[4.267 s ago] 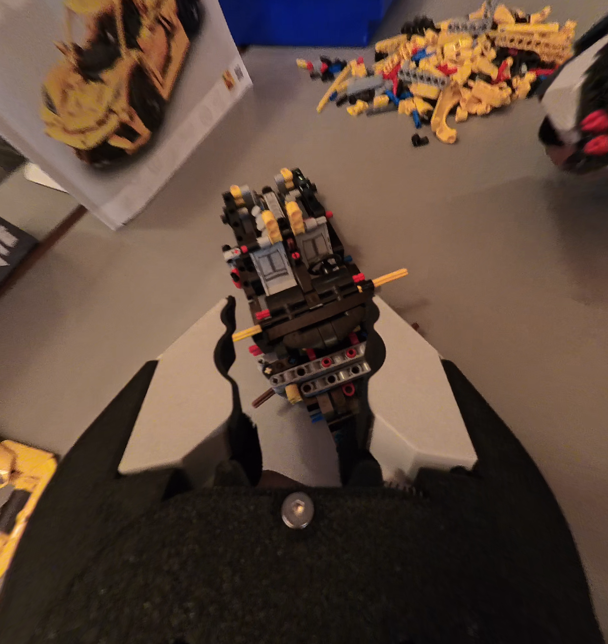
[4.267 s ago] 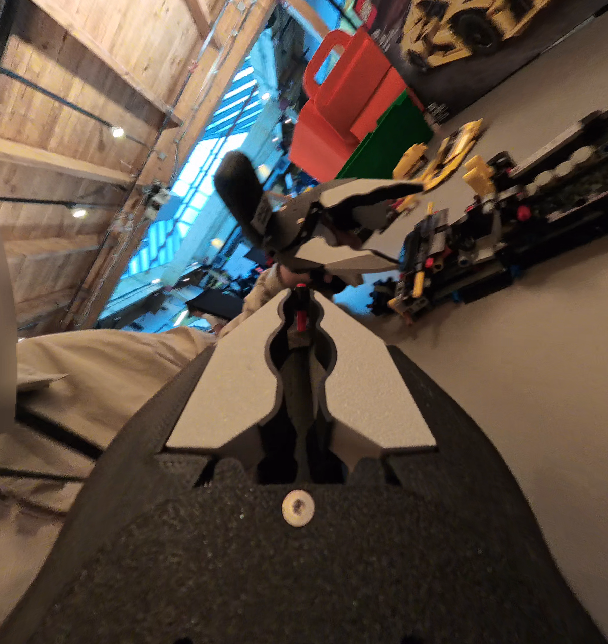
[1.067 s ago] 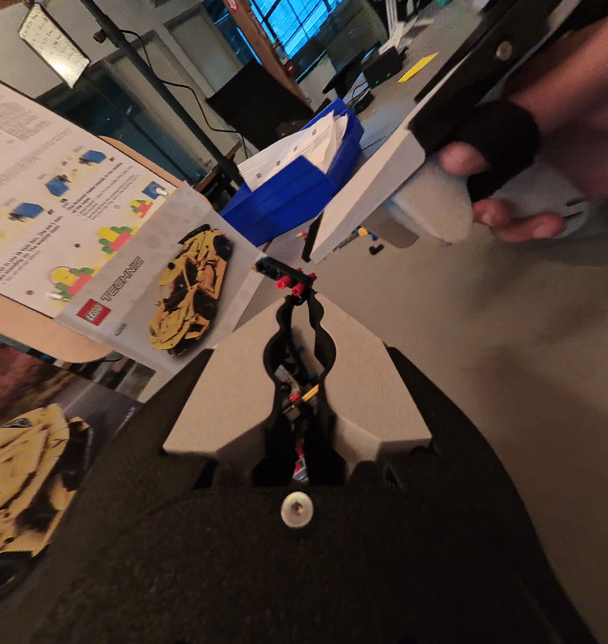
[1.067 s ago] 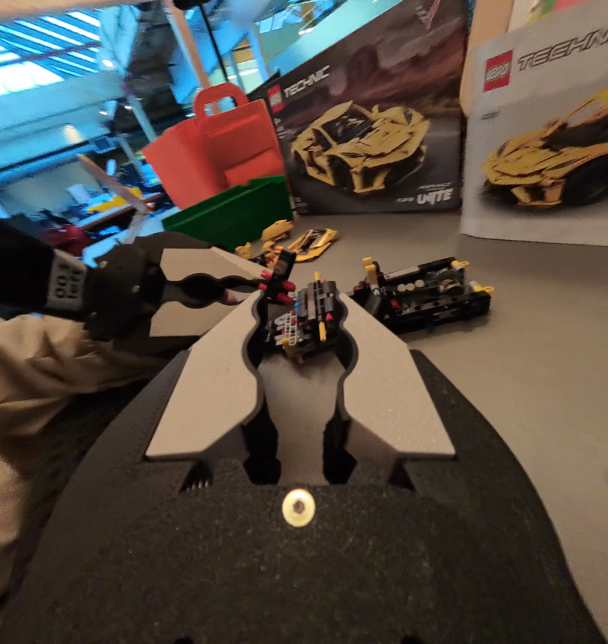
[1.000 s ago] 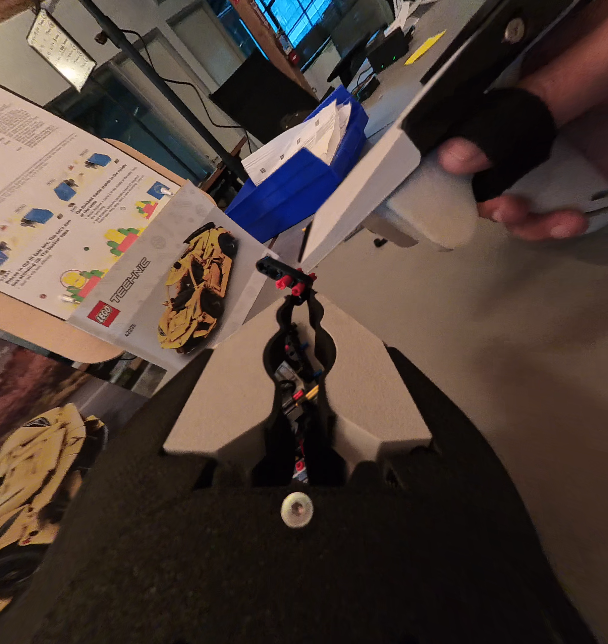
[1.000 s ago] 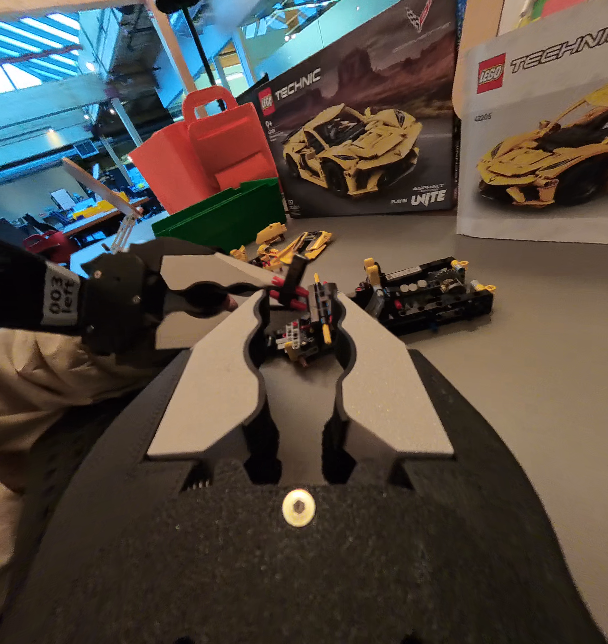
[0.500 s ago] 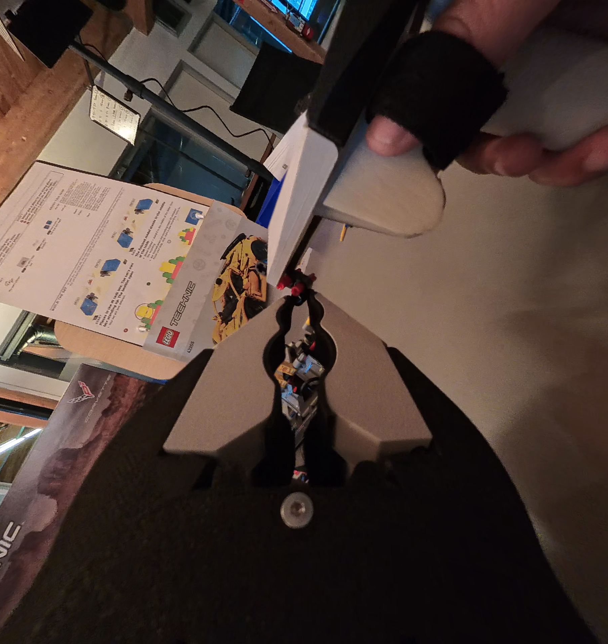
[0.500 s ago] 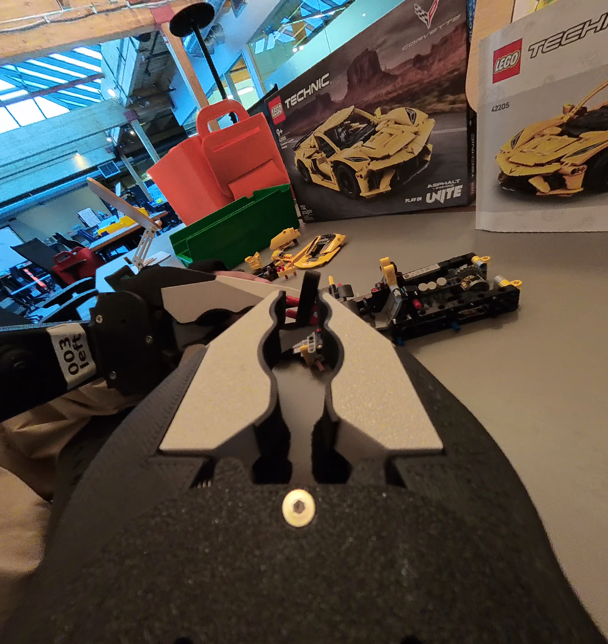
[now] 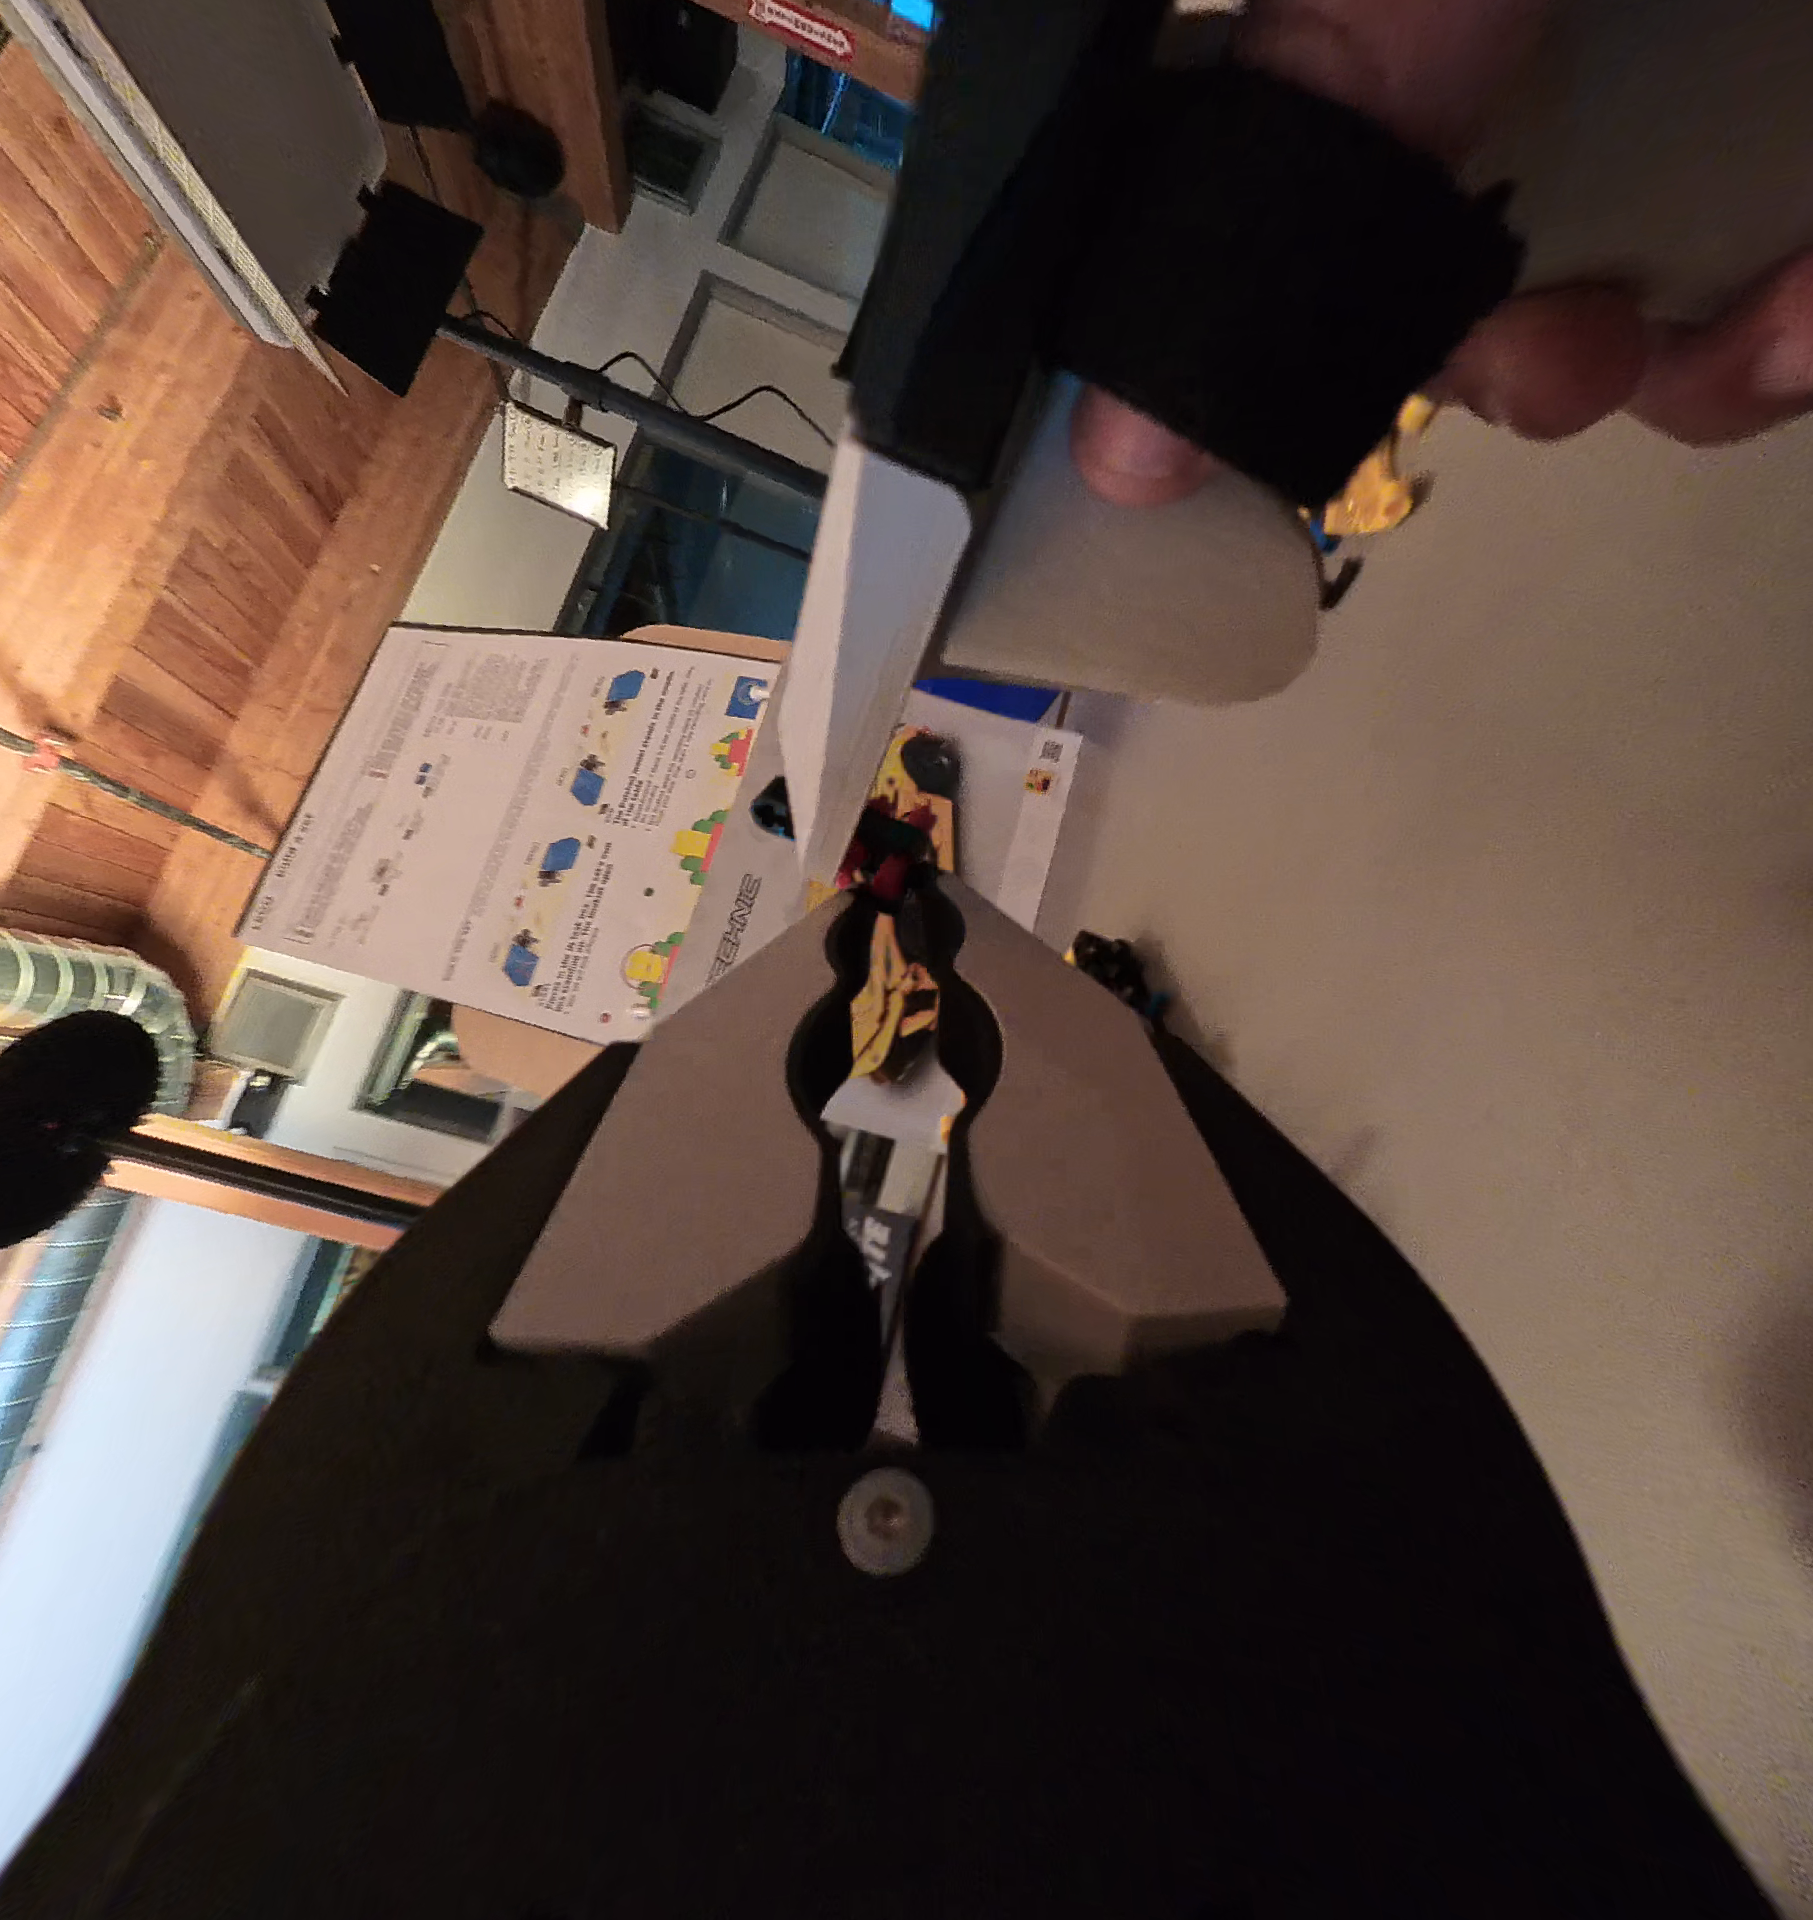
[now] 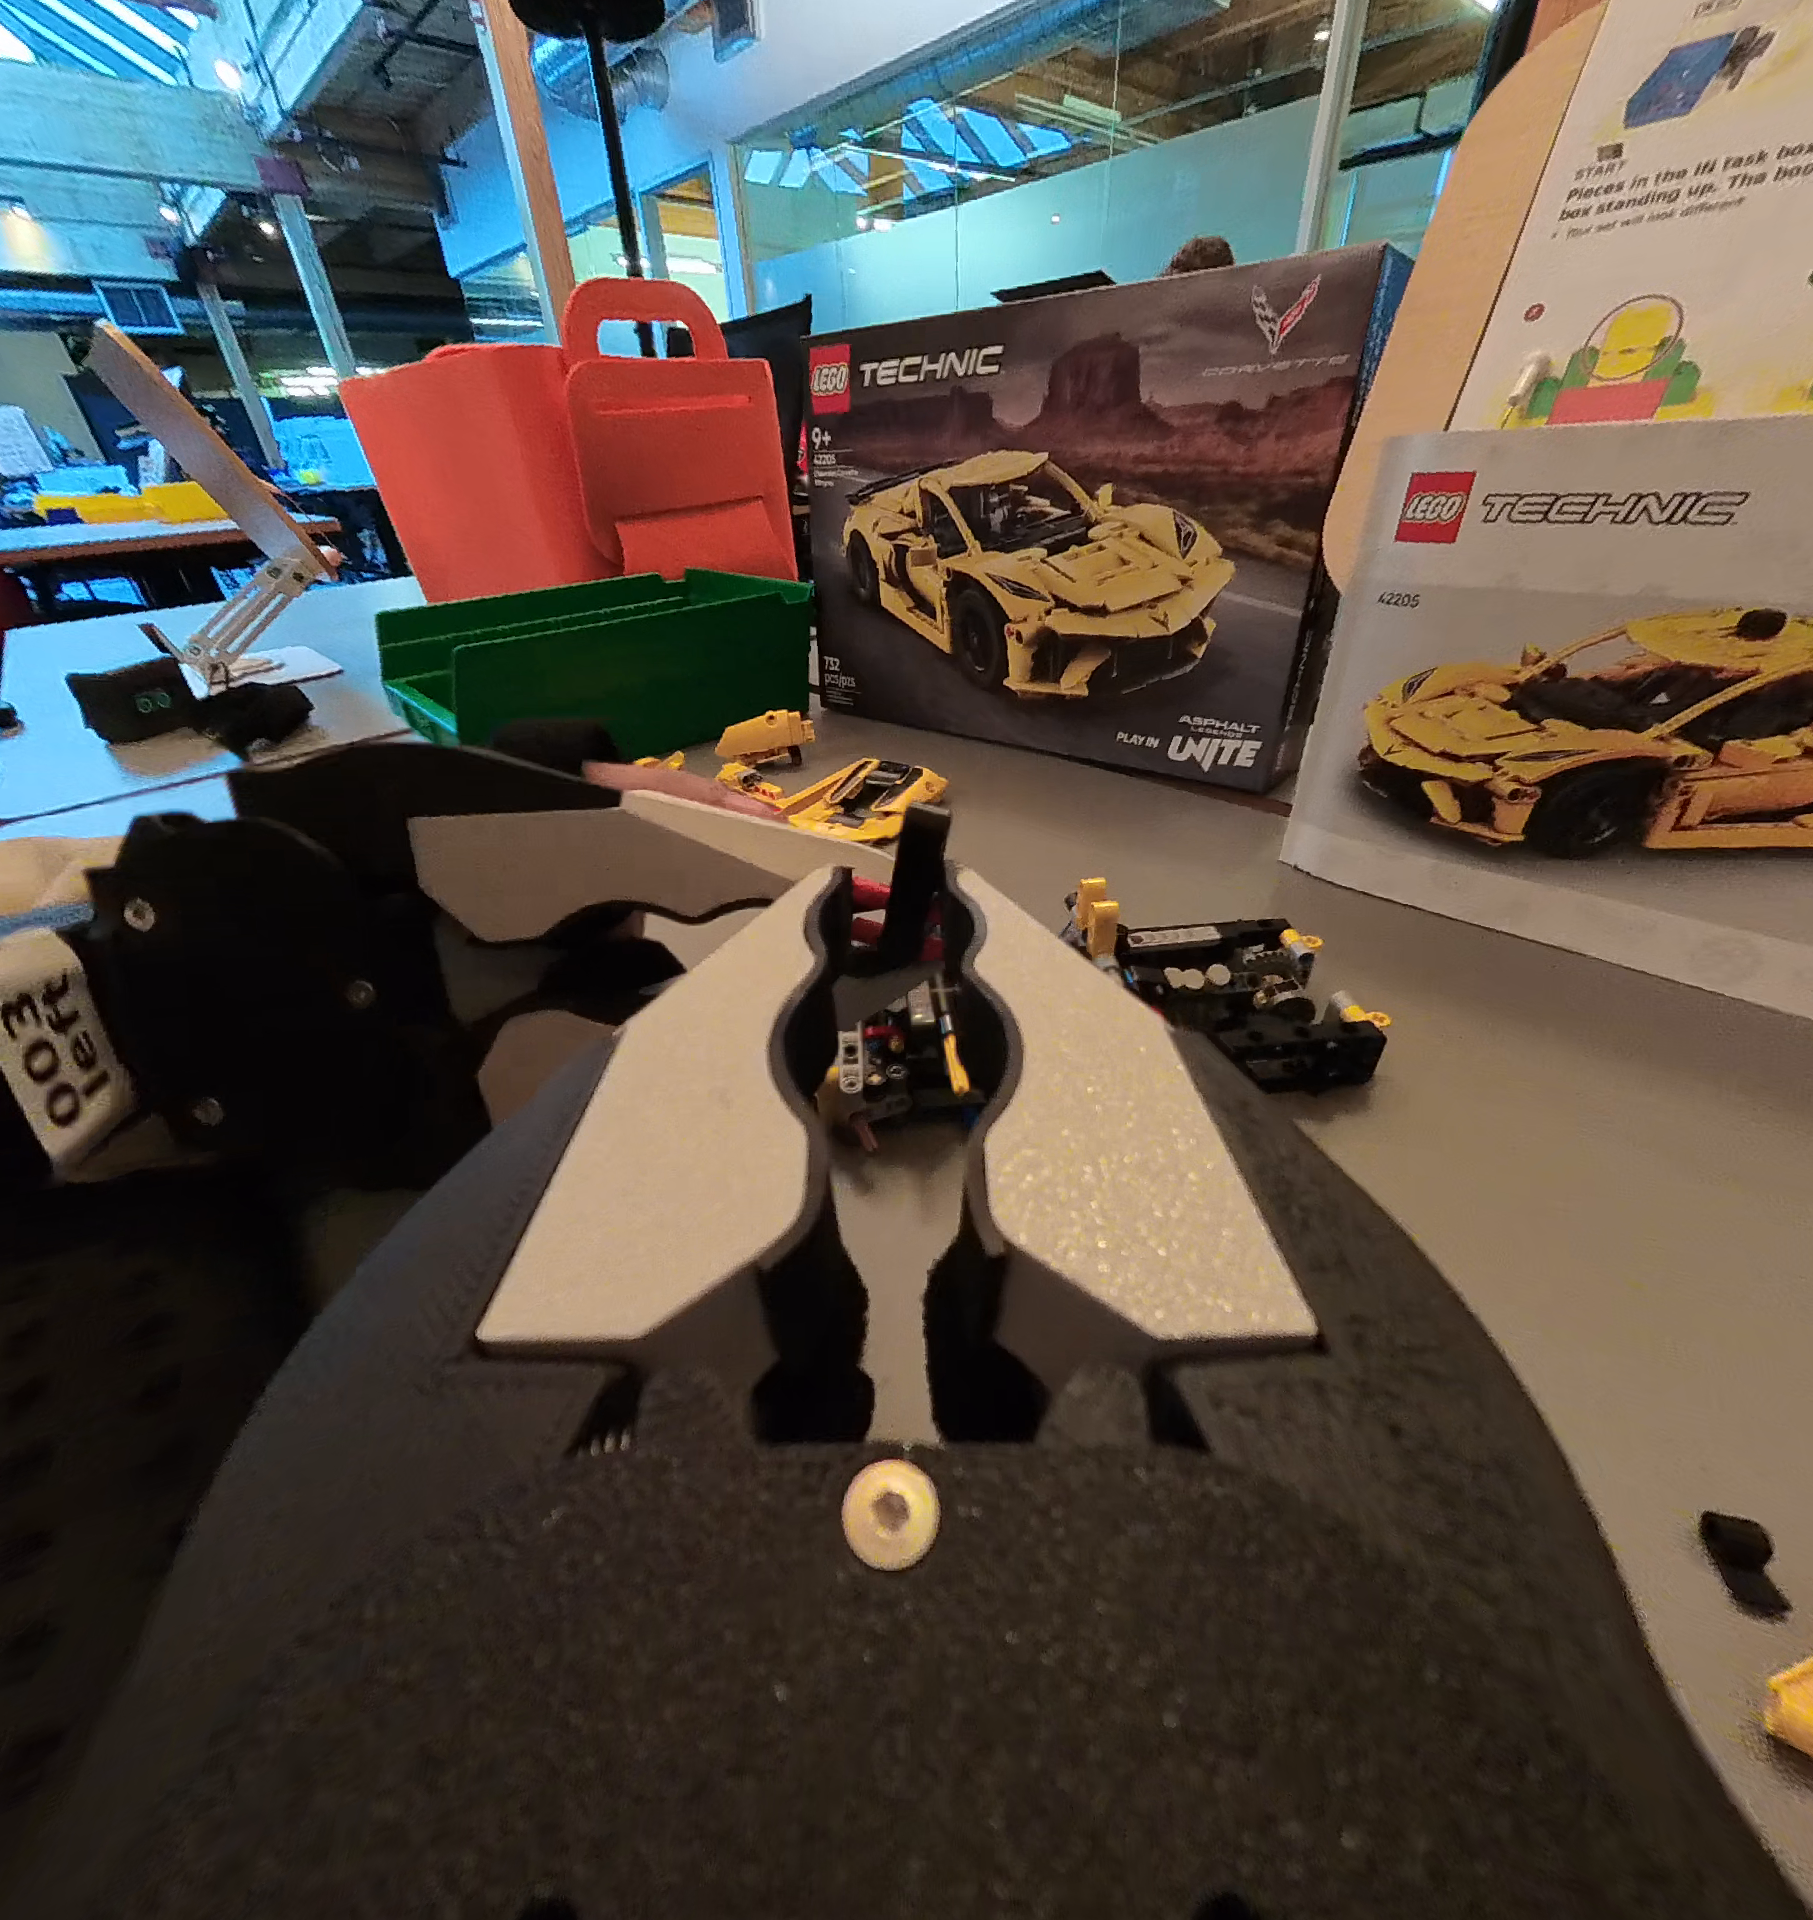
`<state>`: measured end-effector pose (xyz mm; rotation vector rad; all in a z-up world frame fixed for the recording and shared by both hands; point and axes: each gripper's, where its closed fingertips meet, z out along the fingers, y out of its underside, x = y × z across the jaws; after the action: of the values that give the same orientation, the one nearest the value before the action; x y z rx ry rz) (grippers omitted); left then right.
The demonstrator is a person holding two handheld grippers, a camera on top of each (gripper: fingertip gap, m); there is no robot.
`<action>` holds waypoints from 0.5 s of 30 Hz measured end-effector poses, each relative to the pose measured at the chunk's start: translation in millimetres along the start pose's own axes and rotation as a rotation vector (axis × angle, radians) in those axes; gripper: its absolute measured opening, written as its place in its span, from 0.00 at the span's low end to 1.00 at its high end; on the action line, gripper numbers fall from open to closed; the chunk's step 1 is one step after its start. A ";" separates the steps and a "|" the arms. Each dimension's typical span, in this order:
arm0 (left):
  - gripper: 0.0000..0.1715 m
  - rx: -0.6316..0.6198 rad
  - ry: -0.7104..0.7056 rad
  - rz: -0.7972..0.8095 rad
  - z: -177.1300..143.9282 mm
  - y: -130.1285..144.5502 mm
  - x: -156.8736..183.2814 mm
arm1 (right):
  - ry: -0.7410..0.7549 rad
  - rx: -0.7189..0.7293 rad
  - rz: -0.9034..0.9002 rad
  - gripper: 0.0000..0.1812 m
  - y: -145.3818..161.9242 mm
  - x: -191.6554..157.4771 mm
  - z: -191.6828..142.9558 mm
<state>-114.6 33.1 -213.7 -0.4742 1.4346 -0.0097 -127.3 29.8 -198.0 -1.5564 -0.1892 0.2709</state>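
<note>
Black beam (image 10: pixel 917 873) with red pins sits upright between the right tongs (image 10: pixel 894 902) tips, pinched by the left tongs (image 9: pixel 894 902), whose tips are closed on it. Only the right wrist view shows the chassis (image 10: pixel 1234 982) lying on the bench (image 10: pixel 1504 1195) beyond; the right tongs' grip I cannot tell.

Orange bag (image 10: pixel 611 457), green bin (image 10: pixel 611 665), yellow car pieces (image 10: pixel 860 795), black beam with red pins (image 10: pixel 912 894)

Readable print stands on four things, not repeated here: a dark box (image 10: pixel 1068 540) with logos, a white booklet (image 10: pixel 1608 665) with a red logo, an instruction sheet (image 9: pixel 528 810) behind it, and a white tag (image 10: pixel 50 1049) on the left gripper (image 9: pixel 897 904).
</note>
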 end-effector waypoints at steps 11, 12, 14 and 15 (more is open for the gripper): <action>0.04 -0.074 0.042 0.060 4.0 4.6 11.4 | -0.042 -0.039 0.144 0.09 10.1 5.3 0.7; 0.04 -0.077 0.050 0.049 3.9 5.7 12.0 | -0.060 -0.038 0.144 0.11 10.4 3.1 1.4; 0.04 -0.086 0.054 0.049 3.3 7.5 12.9 | -0.048 -0.053 0.128 0.13 12.8 3.9 2.9; 0.04 -0.080 0.048 0.062 2.5 6.5 12.5 | -0.028 -0.060 0.103 0.10 13.8 6.7 2.6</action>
<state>-112.1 36.2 -227.4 -0.4980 1.5008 0.0868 -122.4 34.1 -212.1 -1.6246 -0.1402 0.3715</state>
